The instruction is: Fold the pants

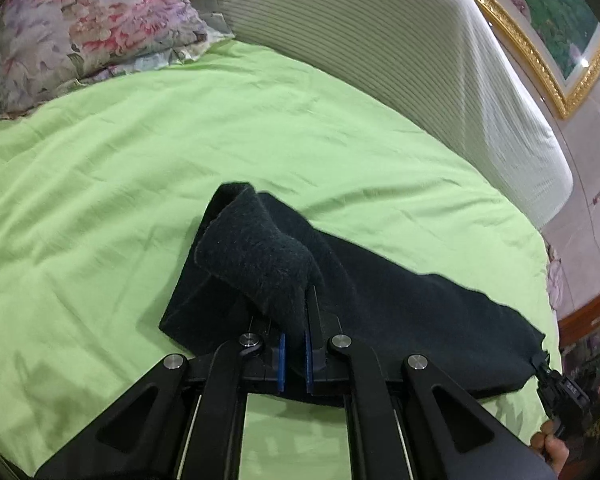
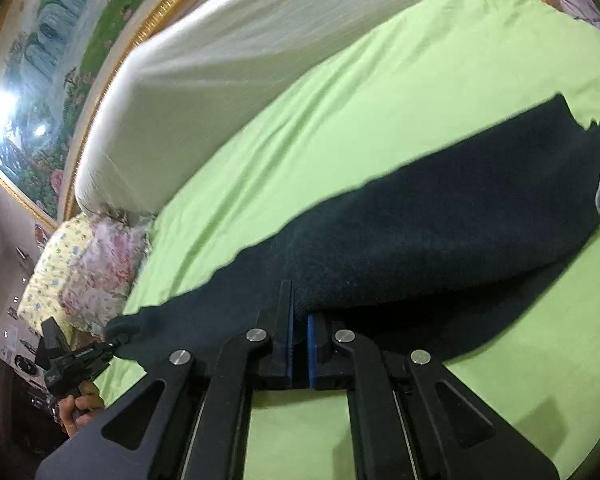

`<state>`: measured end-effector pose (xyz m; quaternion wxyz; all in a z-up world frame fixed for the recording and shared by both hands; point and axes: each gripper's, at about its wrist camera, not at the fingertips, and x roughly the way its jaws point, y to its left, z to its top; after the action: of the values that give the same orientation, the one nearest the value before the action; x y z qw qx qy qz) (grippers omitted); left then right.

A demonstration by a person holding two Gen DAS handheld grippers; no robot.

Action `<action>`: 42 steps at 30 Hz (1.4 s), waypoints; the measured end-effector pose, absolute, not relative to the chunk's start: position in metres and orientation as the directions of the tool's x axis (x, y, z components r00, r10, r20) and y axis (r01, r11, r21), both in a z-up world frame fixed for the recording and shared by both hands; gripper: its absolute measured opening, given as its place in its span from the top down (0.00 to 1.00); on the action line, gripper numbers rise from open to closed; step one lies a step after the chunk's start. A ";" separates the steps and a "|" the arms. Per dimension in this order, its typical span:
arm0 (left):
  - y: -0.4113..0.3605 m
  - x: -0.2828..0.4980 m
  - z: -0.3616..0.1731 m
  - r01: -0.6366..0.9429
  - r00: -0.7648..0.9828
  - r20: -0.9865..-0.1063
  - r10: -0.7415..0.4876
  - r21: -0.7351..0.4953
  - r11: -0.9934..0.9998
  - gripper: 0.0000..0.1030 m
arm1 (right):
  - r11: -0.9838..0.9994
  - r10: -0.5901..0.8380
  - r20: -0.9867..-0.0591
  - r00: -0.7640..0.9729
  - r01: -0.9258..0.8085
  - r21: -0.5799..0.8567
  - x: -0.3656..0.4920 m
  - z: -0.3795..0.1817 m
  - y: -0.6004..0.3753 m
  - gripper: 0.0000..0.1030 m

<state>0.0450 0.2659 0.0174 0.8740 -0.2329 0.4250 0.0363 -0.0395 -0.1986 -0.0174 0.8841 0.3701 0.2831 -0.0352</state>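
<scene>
Dark fleece pants (image 1: 400,304) lie stretched across the green bed sheet (image 1: 140,160). My left gripper (image 1: 296,312) is shut on one end of the pants; a flap of fabric (image 1: 256,256) drapes over its fingers. My right gripper (image 1: 540,364) shows at the far right, shut on the other end. In the right wrist view, my right gripper (image 2: 300,312) is shut on the near edge of the pants (image 2: 440,216), lifted off the sheet (image 2: 380,92). The left gripper (image 2: 114,344) pinches the far corner at lower left.
A white ribbed headboard cushion (image 1: 380,40) runs along the bed's far side, under a gold-framed painting (image 1: 540,12). Floral pillows (image 1: 80,24) lie at the top left, and also show in the right wrist view (image 2: 96,264).
</scene>
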 end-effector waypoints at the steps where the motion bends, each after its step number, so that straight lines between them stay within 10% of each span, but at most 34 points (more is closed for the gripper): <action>1: 0.267 0.043 0.013 -0.262 0.631 -0.765 -0.130 -0.368 0.892 0.95 | 0.721 0.147 -0.534 0.833 0.279 0.634 -0.039 -0.022 -0.197 0.94; 19: 0.267 0.032 -0.031 -0.278 0.594 -0.801 -0.077 -0.294 0.914 0.78 | 0.741 0.120 -0.617 0.777 0.343 0.577 -0.028 -0.044 -0.200 0.93; 23: 0.270 0.019 -0.026 -0.269 0.594 -0.799 -0.097 -0.310 0.912 0.70 | 0.747 0.160 -0.633 0.757 0.326 0.579 -0.038 -0.040 -0.196 0.79; 27: 0.272 0.003 -0.014 -0.327 0.596 -0.803 -0.003 -0.246 0.912 0.34 | 0.798 0.192 -0.617 0.763 0.244 0.550 -0.054 -0.022 -0.177 0.50; 42: 0.312 0.021 -0.044 -0.479 0.546 -0.807 -0.224 -0.520 0.708 0.29 | 0.907 0.334 -0.612 0.717 -0.068 0.415 0.072 0.027 -0.104 0.50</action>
<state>0.0208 0.3121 -0.0436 0.7958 -0.3739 0.4695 0.0802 0.0724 -0.1036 0.0275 0.9079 0.1847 0.3596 0.1105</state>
